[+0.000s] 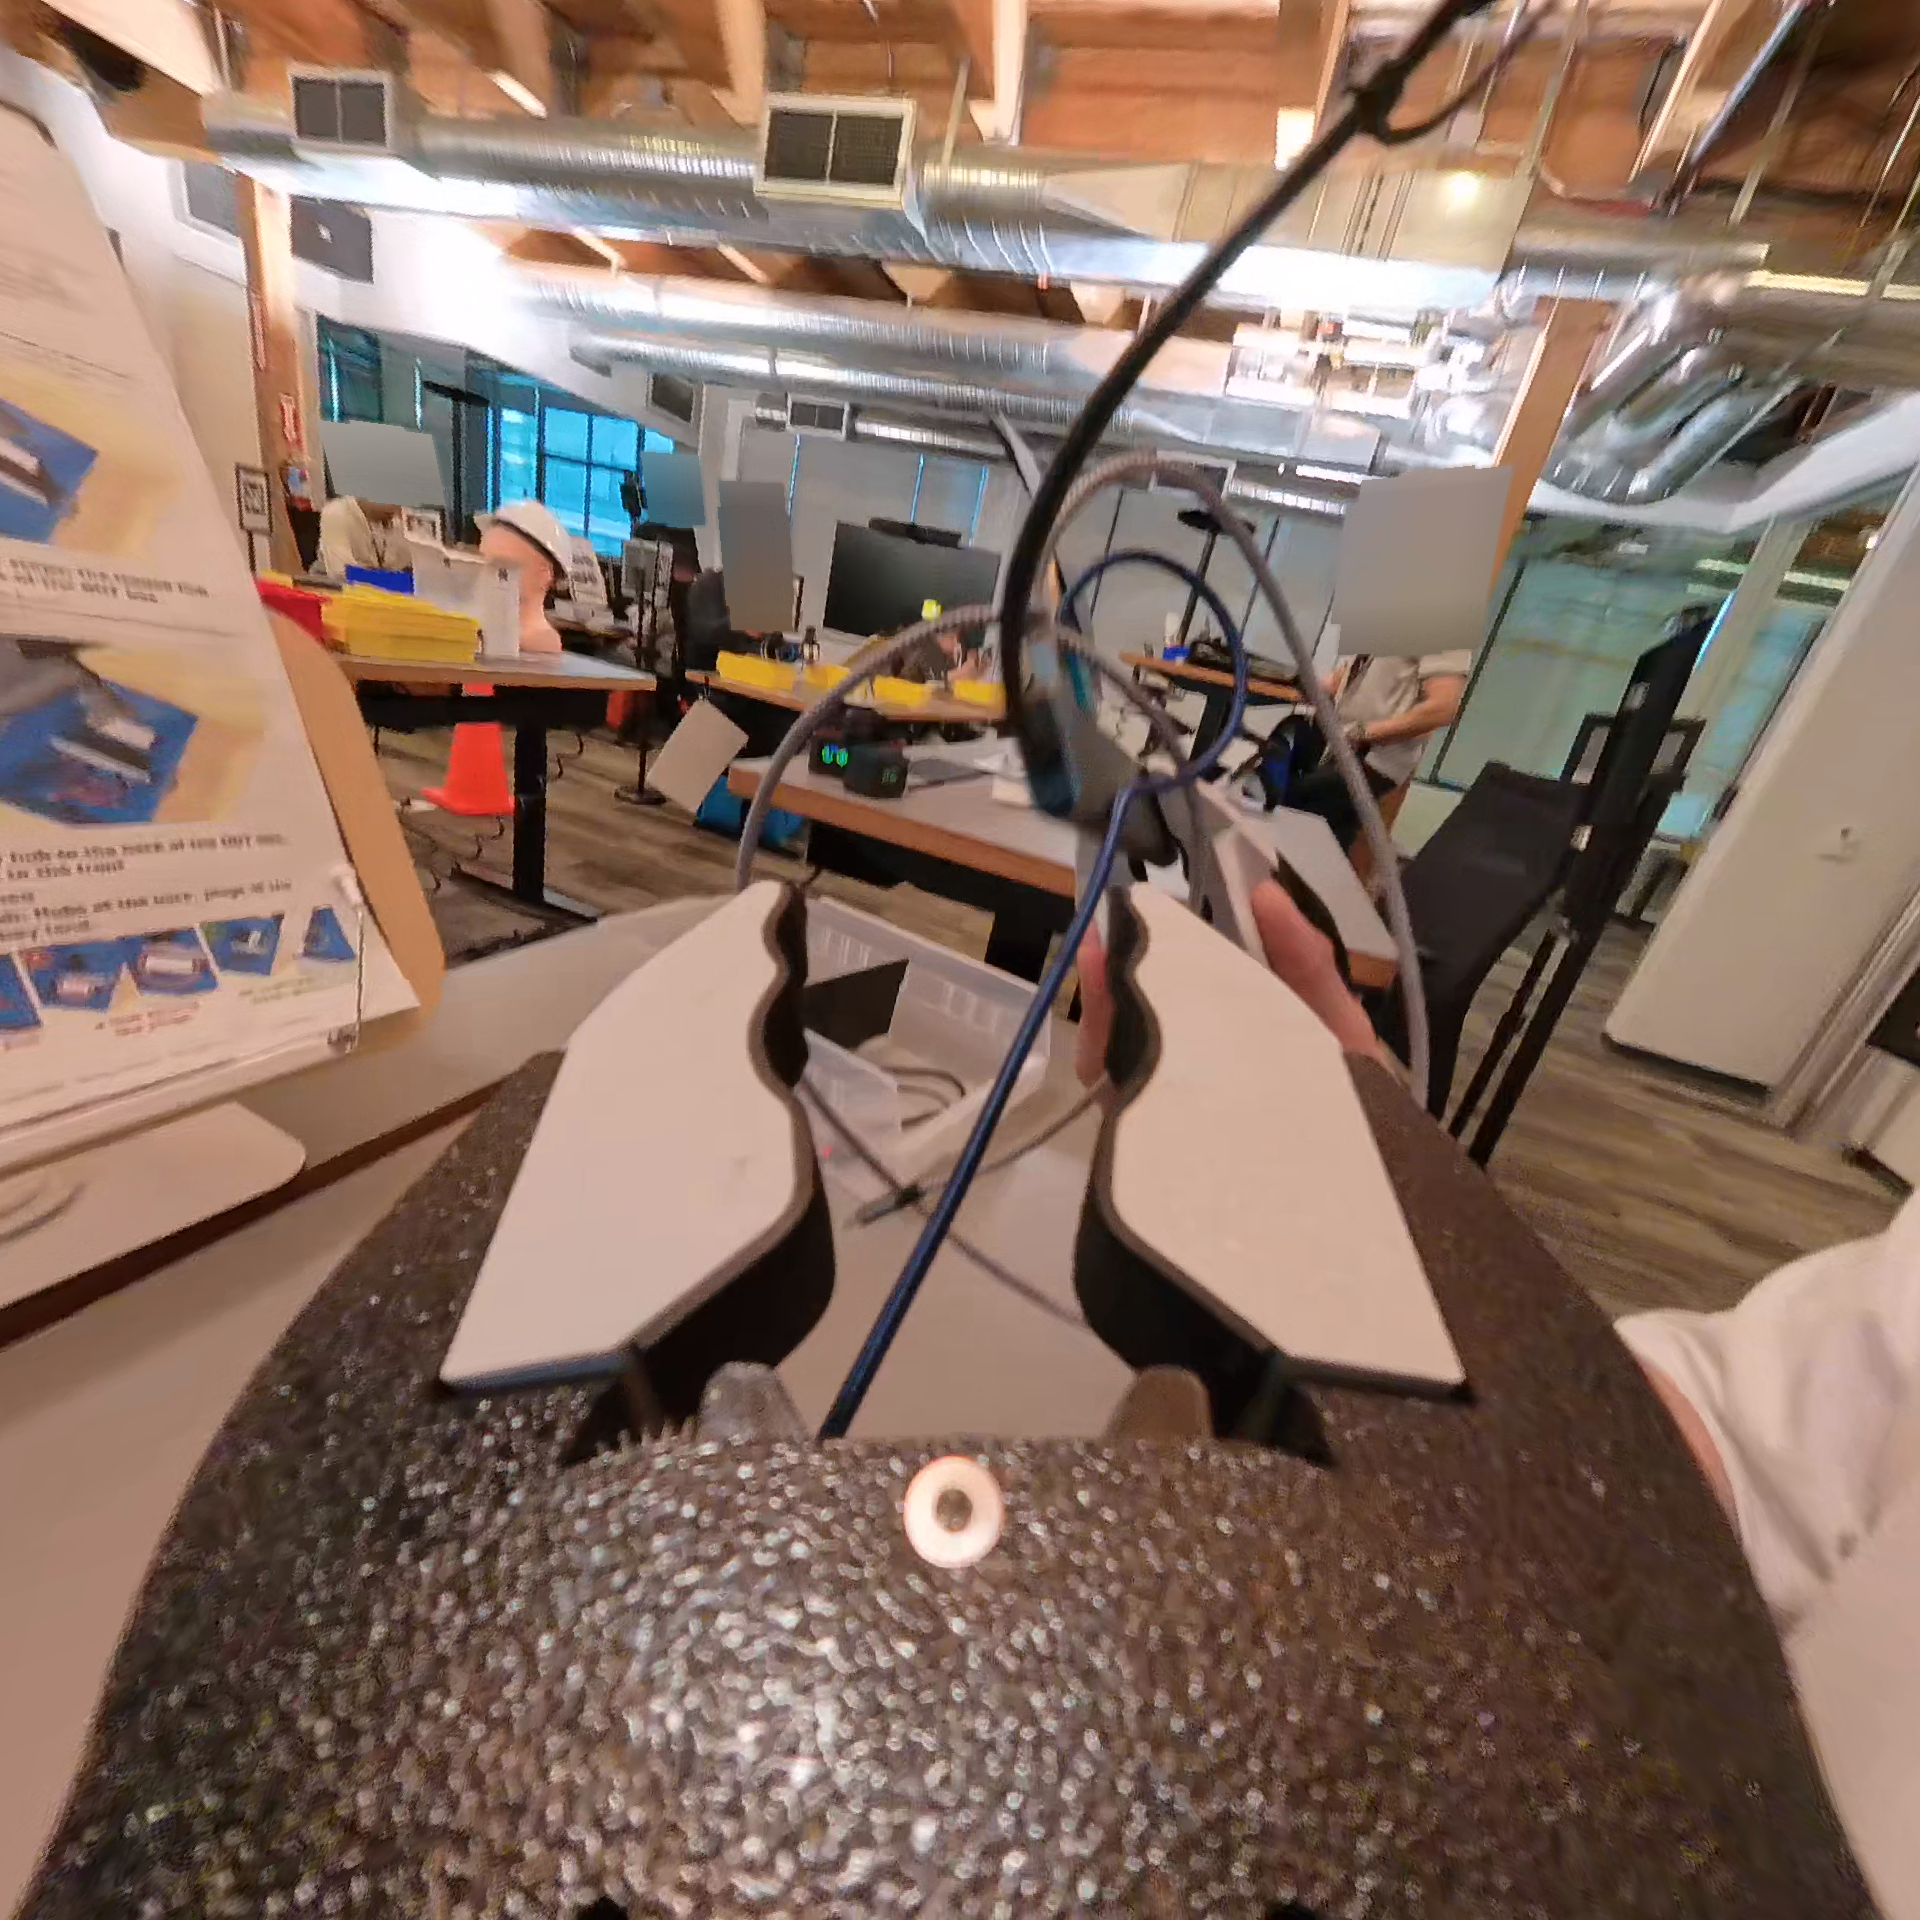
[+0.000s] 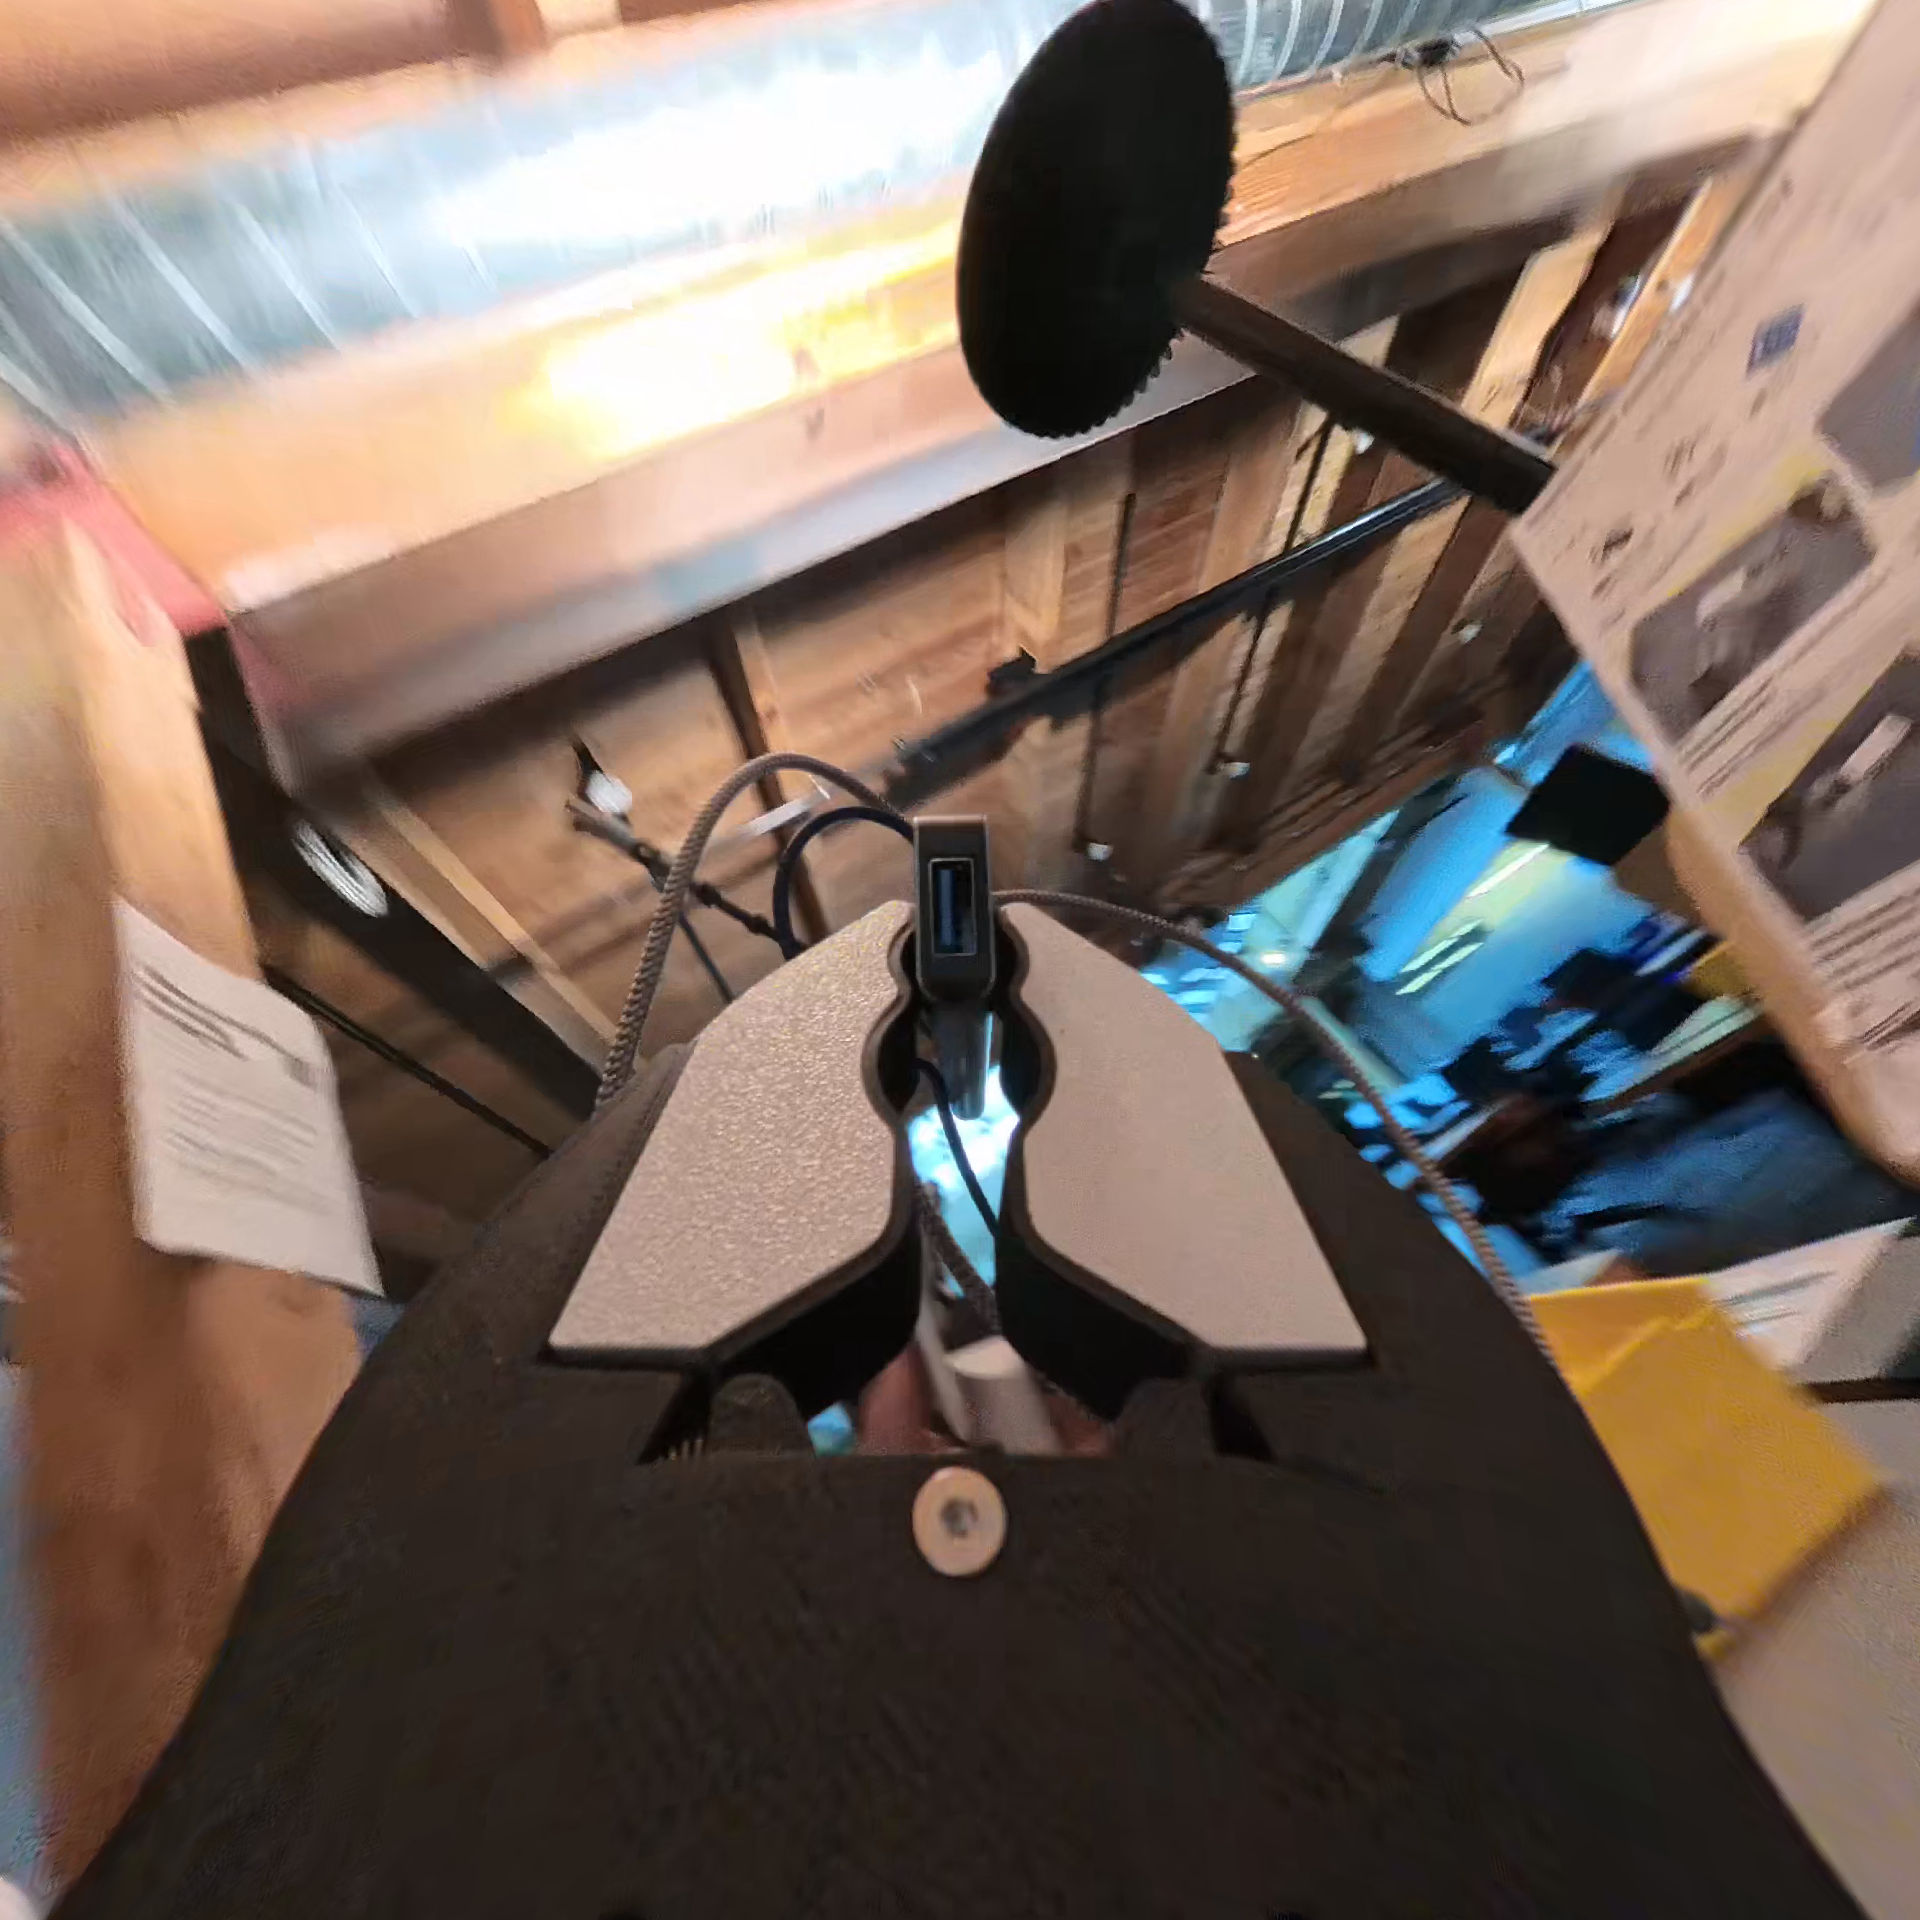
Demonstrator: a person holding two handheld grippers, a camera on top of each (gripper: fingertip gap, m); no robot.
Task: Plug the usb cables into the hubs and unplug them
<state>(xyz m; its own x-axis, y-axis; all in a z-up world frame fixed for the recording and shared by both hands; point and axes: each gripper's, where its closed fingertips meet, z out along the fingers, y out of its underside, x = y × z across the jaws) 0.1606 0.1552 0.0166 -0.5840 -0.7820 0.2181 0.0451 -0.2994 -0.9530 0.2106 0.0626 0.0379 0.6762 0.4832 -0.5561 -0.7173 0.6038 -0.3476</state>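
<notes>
My right gripper (image 2: pixel 952 935) is shut on a dark grey USB hub (image 2: pixel 948 878) whose blue port faces the camera, and it holds the hub up toward the ceiling. Grey braided cables (image 2: pixel 665 935) and a thin dark cable loop out from the hub. In the left wrist view, the right gripper (image 1: pixel 1210 847) with the hub (image 1: pixel 1065 727) is raised ahead of my left gripper (image 1: pixel 956 935). The left gripper is open. A dark blue cable (image 1: pixel 977 1122) runs up between its fingers without being pinched. Grey braided cable (image 1: pixel 1351 727) arcs around the hub.
A clear plastic bin (image 1: pixel 935 987) with cables sits on the table just beyond the left fingers. An instruction sheet on a stand (image 1: pixel 135 727) is at the left. A person's hand (image 1: pixel 1299 966) holds the right gripper. A yellow bin (image 2: pixel 1683 1455) and a black disc on a rod (image 2: pixel 1091 218) show in the right wrist view.
</notes>
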